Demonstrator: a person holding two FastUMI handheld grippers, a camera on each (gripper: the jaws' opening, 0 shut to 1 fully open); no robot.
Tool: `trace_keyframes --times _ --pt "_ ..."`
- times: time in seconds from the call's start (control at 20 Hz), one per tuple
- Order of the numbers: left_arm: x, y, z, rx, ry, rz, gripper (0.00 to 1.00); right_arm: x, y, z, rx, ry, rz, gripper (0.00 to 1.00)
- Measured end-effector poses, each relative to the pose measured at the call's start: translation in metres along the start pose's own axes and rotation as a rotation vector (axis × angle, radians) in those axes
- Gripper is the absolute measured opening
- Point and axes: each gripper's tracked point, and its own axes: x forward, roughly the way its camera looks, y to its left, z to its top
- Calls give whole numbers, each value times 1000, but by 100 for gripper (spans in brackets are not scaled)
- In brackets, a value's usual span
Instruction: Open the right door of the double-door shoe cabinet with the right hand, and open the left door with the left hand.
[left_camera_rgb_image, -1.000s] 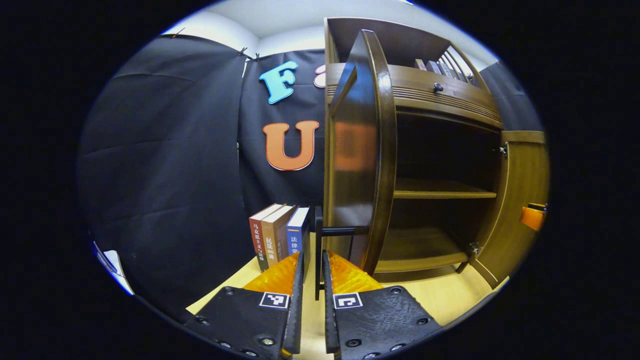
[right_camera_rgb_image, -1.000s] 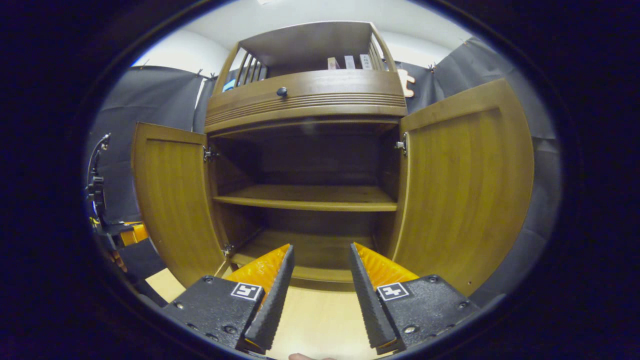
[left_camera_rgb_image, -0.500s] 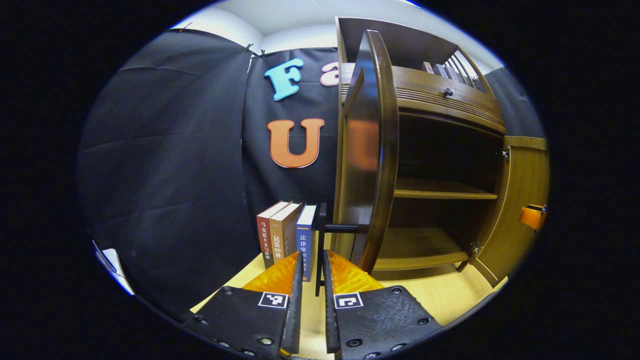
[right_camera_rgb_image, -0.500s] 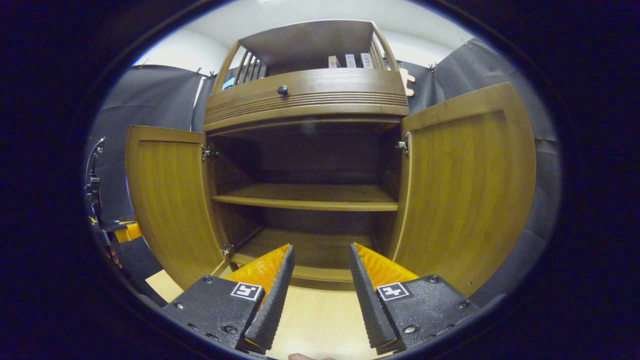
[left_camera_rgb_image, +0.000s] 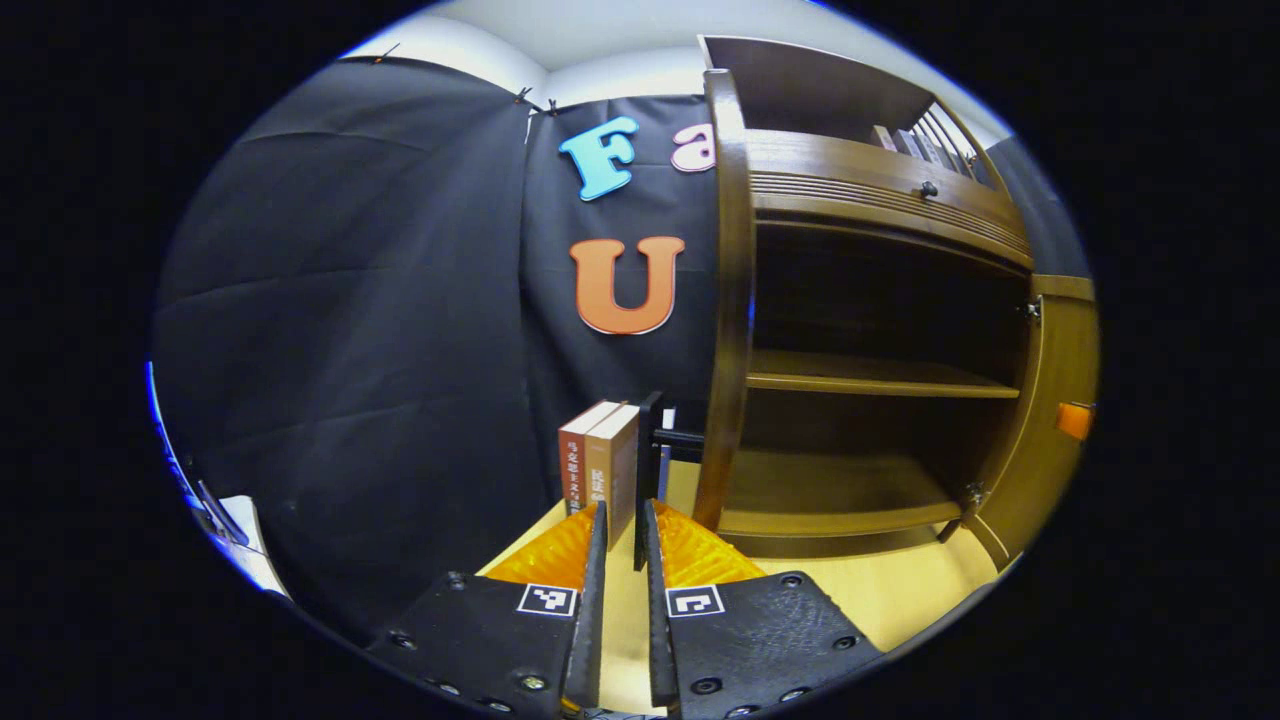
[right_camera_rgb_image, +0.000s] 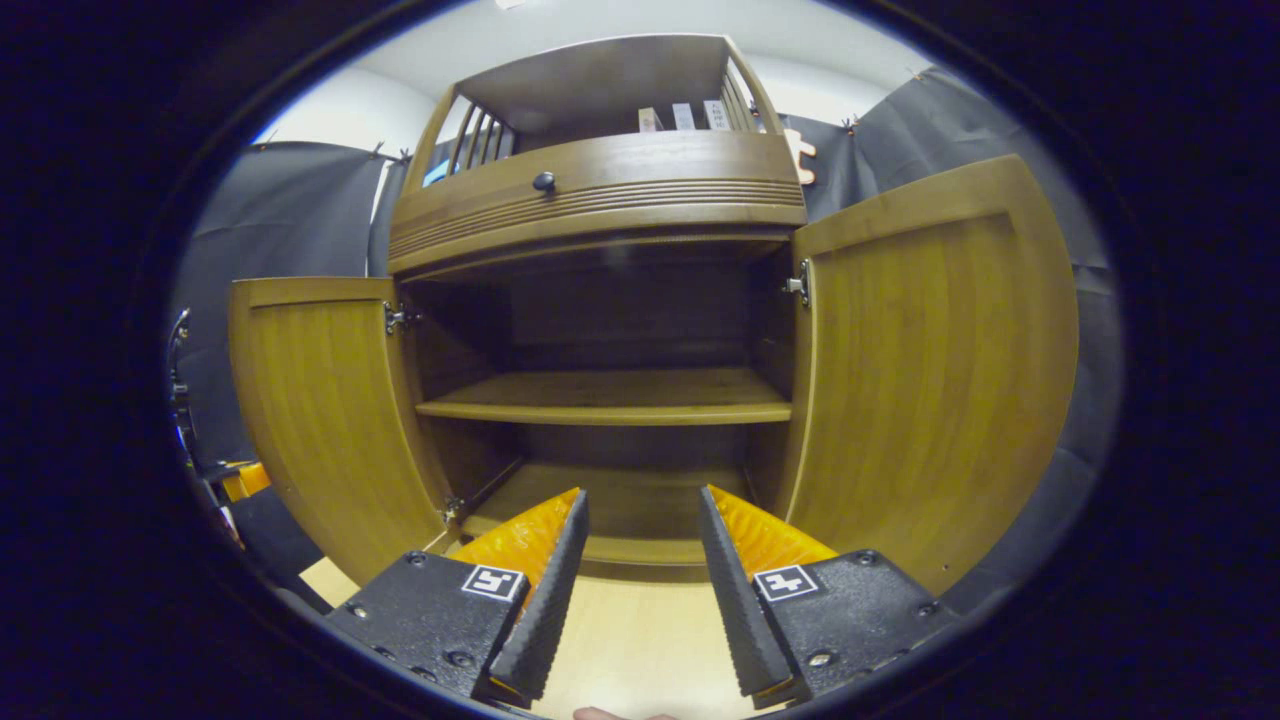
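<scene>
A pale worktop (right_camera_rgb_image: 640, 650) carries the shoe cabinet (right_camera_rgb_image: 600, 180). The left hand-held gripper (left_camera_rgb_image: 622, 530) is closed on the left door's handle (left_camera_rgb_image: 648, 470); the left door (left_camera_rgb_image: 730, 300) is seen edge-on. The right hand-held gripper (right_camera_rgb_image: 640, 540) is held apart and empty, between both swung-out doors. The right door (right_camera_rgb_image: 930, 370) stands wide.

Readable text is scarce. In the left gripper view two books (left_camera_rgb_image: 598, 465) stand upright on the desk (left_camera_rgb_image: 900, 590) beside the cabinet's left door (left_camera_rgb_image: 727, 300); their spines carry vertical printed characters, white on the red-brown spine and pale on the tan one, too small and partly hidden to make out. Each gripper body bears a small square black-and-white coded marker (left_camera_rgb_image: 547, 599), with no letters or numbers. In the right gripper view, books (right_camera_rgb_image: 680, 117) on the cabinet's top shelf show spines too small to read.
</scene>
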Motion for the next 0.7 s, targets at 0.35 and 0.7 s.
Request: trace_keyframes --times 0.35,0.7 --pt "-28 9 47 -140 -104 58 19 0 3 17 -10 -39 -29 75" --pt "-37 -63 89 -6 -190 -63 55 -7 8 45 -3 -88 -11 82"
